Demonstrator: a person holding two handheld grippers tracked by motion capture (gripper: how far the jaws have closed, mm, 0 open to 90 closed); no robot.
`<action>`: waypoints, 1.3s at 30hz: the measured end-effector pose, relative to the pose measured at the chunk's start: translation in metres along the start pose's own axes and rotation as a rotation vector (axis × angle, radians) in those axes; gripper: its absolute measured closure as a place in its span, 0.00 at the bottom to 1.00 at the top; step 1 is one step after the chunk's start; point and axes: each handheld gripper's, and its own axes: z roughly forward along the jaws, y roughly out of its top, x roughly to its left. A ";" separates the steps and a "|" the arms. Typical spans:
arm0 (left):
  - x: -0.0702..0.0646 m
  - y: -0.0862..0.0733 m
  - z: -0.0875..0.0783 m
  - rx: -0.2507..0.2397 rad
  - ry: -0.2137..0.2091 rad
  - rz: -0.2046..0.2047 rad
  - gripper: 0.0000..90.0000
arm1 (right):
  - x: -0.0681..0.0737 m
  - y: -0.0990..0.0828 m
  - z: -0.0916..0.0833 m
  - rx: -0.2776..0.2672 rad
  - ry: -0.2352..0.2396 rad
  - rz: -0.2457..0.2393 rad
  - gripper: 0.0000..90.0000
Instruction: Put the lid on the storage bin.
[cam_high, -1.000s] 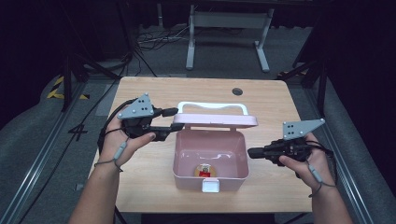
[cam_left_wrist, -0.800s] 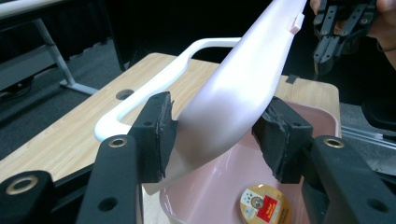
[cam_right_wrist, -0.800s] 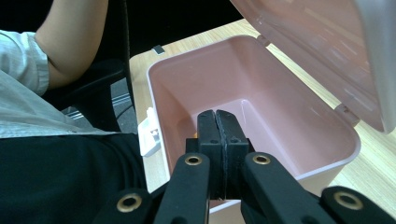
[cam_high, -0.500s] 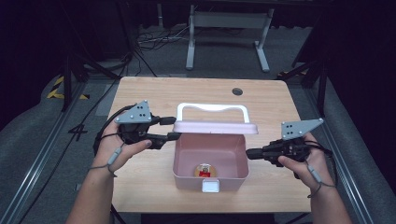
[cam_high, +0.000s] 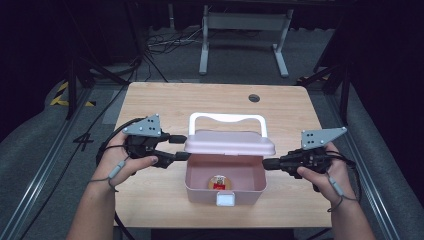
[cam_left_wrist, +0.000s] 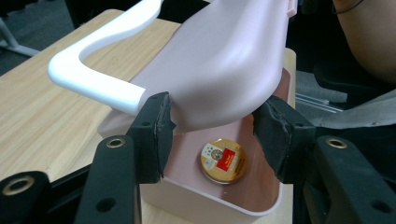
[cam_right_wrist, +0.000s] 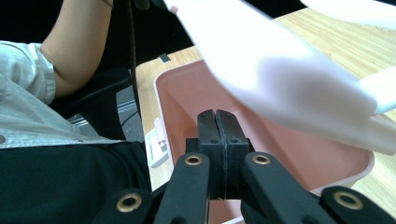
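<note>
The light wood-grain counter (cam_high: 165, 102) is showing a smooth, matt laminate finish. The pale pink plastic box (cam_high: 200, 186) and its pink plastic lid (cam_left_wrist: 224, 60) are looking smooth with a soft satin sheen; the white plastic handle (cam_left_wrist: 93, 79) is reading glossier. The round tin with a gold rim and red label (cam_left_wrist: 223, 161) is gleaming like metal. The black fingers (cam_left_wrist: 154, 130) are wearing rough, matt foam-like pads, with brass-coloured rivets.

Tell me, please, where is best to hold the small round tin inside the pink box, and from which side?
Probably from above, across its rim: the round tin lies flat on the floor of the pink box, whose walls block any side approach. The half-lowered lid overhangs it, so raise that first.
</note>
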 end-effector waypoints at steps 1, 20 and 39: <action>0.000 0.000 0.000 0.006 -0.003 0.003 0.53 | 0.000 0.000 0.000 -0.004 -0.003 0.000 1.00; 0.003 -0.015 -0.018 0.003 -0.015 -0.043 0.44 | 0.001 0.001 -0.001 -0.015 -0.006 -0.002 1.00; 0.028 -0.032 -0.031 0.075 0.239 -0.139 0.41 | 0.005 0.000 -0.003 0.033 0.013 0.008 1.00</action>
